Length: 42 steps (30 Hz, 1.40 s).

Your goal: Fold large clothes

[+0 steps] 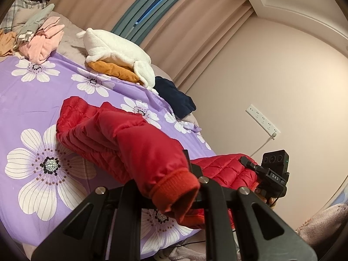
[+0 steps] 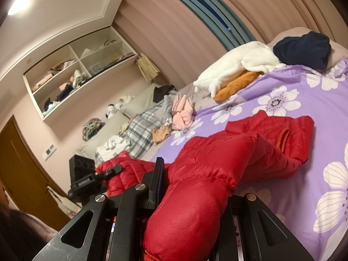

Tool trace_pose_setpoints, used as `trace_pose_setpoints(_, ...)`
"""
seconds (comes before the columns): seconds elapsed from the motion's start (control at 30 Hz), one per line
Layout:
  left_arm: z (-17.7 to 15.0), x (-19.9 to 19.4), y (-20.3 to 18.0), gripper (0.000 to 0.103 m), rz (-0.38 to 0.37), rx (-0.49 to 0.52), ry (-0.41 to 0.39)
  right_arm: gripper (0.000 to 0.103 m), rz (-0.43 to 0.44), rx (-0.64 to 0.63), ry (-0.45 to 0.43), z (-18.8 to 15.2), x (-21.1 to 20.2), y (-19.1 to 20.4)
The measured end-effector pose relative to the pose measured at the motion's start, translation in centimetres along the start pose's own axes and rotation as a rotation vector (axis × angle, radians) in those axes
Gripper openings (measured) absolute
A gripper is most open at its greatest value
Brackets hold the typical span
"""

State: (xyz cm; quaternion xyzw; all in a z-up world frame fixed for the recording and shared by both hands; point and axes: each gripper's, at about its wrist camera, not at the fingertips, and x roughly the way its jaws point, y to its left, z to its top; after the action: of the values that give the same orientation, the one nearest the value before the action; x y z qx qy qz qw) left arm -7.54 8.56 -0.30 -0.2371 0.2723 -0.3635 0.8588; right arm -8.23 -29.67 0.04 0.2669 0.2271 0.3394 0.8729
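Sleeves of the red puffer jacket (image 1: pixel 104 134) are clamped in both tools: the left gripper (image 1: pixel 187 187) is pinched on the cuffed sleeve (image 1: pixel 171 187), and the right gripper (image 2: pixel 191 198) is squeezed shut on the other sleeve (image 2: pixel 195 195). The jacket body is sprawled across the purple floral bedsheet (image 1: pixel 32 95), with a white fleece (image 1: pixel 113 50) piled further back.

Hand-held gripper (image 2: pixel 191 198) fingertips perhaps under sleeve (image 2: pixel 195 206)
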Motion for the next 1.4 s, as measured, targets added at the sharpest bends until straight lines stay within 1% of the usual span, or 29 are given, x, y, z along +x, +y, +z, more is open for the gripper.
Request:
trace_pose_setpoints(0.27,0.2,0.4,0.1,0.014,0.02,-0.011,0.01,0.024,-0.01,0.031,-0.003,0.0,0.0,-0.5)
trace_pose_setpoints(0.73,0.5,0.6,-0.2,0.014,0.031,-0.014,0.012,0.024,-0.031,0.067,-0.016,-0.1,-0.1,-1.0)
trace_pose_setpoints(1.4,1.8,1.3,0.3,0.014,0.041,-0.012,0.014,0.024,-0.035,0.068,-0.016,0.2,0.1,-1.3)
